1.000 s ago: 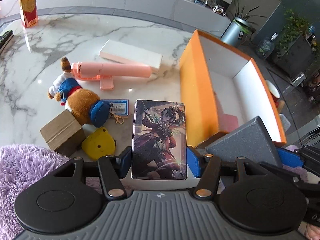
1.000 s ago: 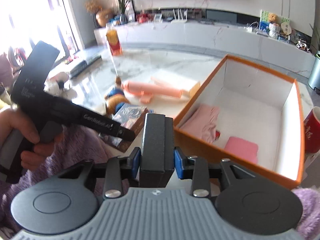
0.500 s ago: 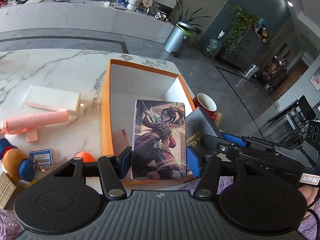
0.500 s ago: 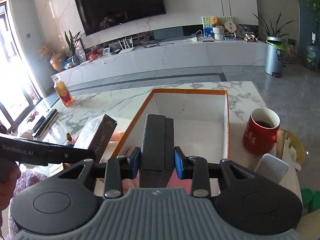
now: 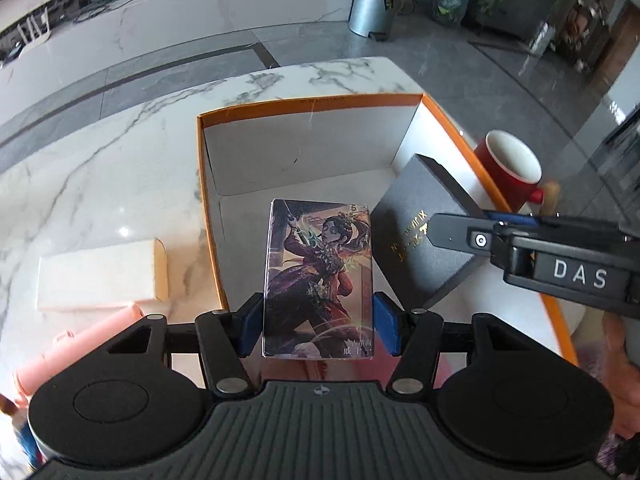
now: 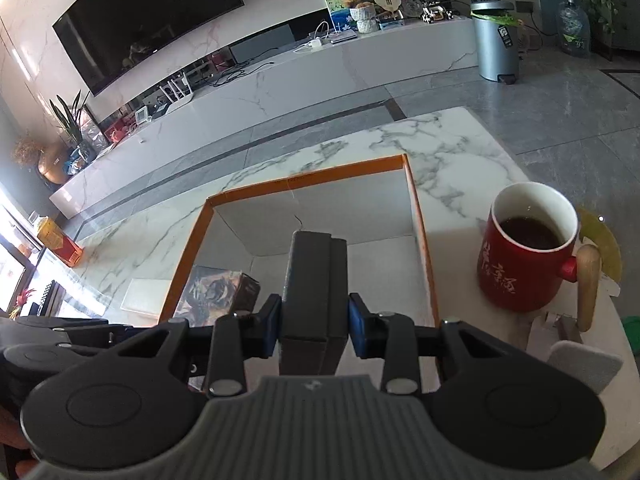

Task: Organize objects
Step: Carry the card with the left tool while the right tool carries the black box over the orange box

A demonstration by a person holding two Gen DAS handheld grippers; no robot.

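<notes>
Carrying two items over the open orange cardboard box (image 5: 208,208): left gripper (image 5: 319,330) clamped on glossy illustrated card pack (image 5: 319,284), right gripper (image 6: 313,330) clamped on dark grey rectangular case (image 6: 314,284). Next, probably: lowering both inside the box, then opening jaws, keeping clear of the red ceramic mug (image 6: 524,256) beside the box.

Right tongs (image 6: 314,330) clamp dark box (image 6: 314,280) — above orange box (image 6: 420,236).

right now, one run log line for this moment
left gripper: shut on card box | right gripper: shut on grey box | both over orange box
</notes>
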